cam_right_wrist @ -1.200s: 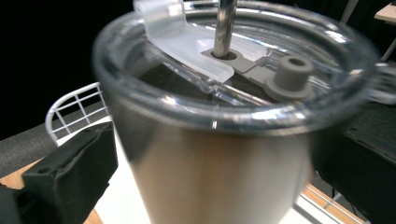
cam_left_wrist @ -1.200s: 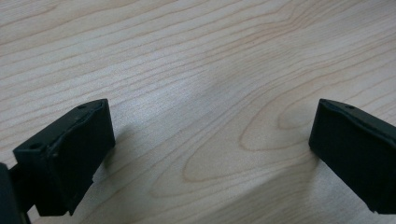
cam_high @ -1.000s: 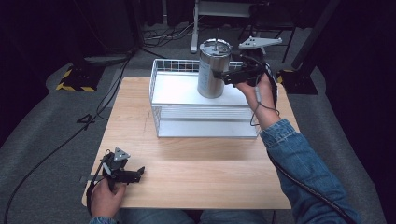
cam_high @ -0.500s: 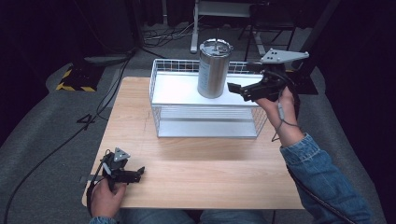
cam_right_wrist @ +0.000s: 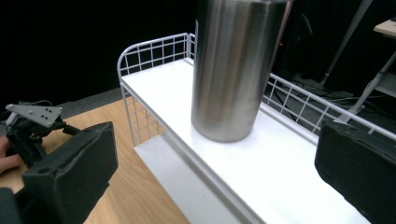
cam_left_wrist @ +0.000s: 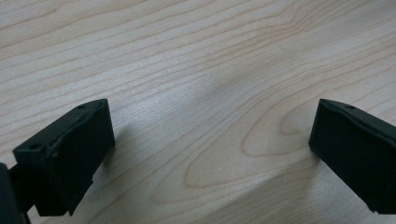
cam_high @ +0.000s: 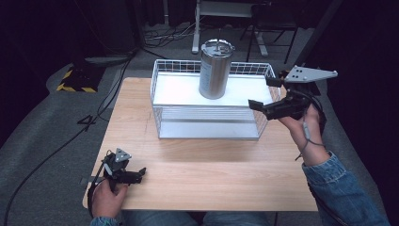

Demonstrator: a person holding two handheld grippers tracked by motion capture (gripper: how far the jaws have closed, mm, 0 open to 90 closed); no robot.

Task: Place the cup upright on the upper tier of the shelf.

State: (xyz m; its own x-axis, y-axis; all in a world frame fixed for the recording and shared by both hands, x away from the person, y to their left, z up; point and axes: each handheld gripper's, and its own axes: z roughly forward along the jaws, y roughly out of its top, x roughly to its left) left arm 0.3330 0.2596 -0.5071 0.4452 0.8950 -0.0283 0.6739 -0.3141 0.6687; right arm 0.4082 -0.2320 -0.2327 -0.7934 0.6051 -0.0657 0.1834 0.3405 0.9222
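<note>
- A wooden counter carries a white wire rack set toward its far side.
- The rack has a white upper shelf ringed by a low wire rail, and a second white level shows below it in the right claw's view.
- A tall steel tumbler stands upright on the upper shelf, near the far rail and a little right of the middle; a lid caps its top.
- From the right claw's view the tumbler rises straight ahead, its base flat on the shelf and nothing touching it.
- The right claw is held in the air at the right end of the rack, level with the upper shelf and apart from the tumbler.
- Its jaws stand wide apart and grip nothing; both black pads frame the tumbler with clear space on either side.
- The person's right hand holds it, with a denim sleeve coming in from the lower right.
- The left claw sits low over the near left corner of the counter, well apart from the rack.
- In its own view the jaws are spread wide over bare wood grain, holding nothing.
- The left hand grips it at the counter's near edge.
</note>
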